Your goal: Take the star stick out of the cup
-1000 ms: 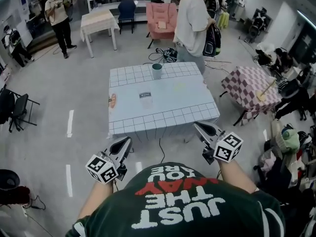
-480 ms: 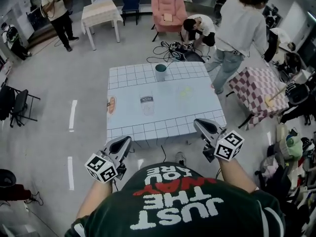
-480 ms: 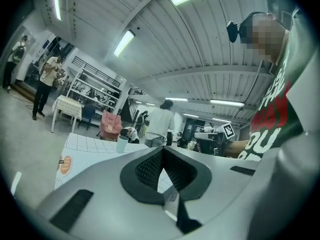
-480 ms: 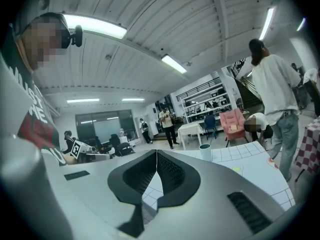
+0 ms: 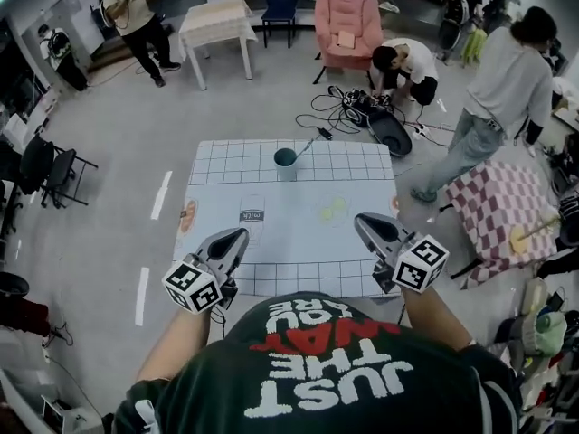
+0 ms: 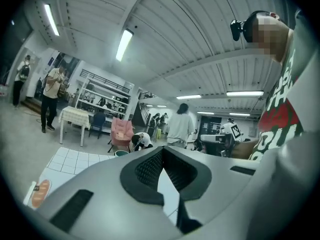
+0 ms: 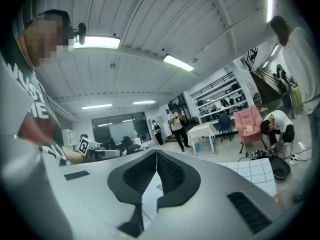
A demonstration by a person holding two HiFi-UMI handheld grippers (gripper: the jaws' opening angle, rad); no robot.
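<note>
Bottom of frame: a dark green T-shirt (image 5: 344, 396), short-sleeved, with white and red lettering. Above it, the grey left gripper (image 5: 239, 236) and right gripper (image 5: 362, 221), black-padded, each bearing 1 black-and-white marker cube (image 5: 192, 286).

The head view looks steeply down from above the person's shoulders onto the whole tiled surface (image 5: 289, 242), near below. Each gripper view sits just behind its own tongs, the left tongs (image 6: 162, 156) and the right tongs (image 7: 156, 159), facing level across that surface. All three views share the pink armchair (image 5: 346, 30) beyond it.

Left tongs (image 5: 237, 237) closed, empty, held level; right tongs (image 5: 365, 221) likewise closed, empty, level.
</note>
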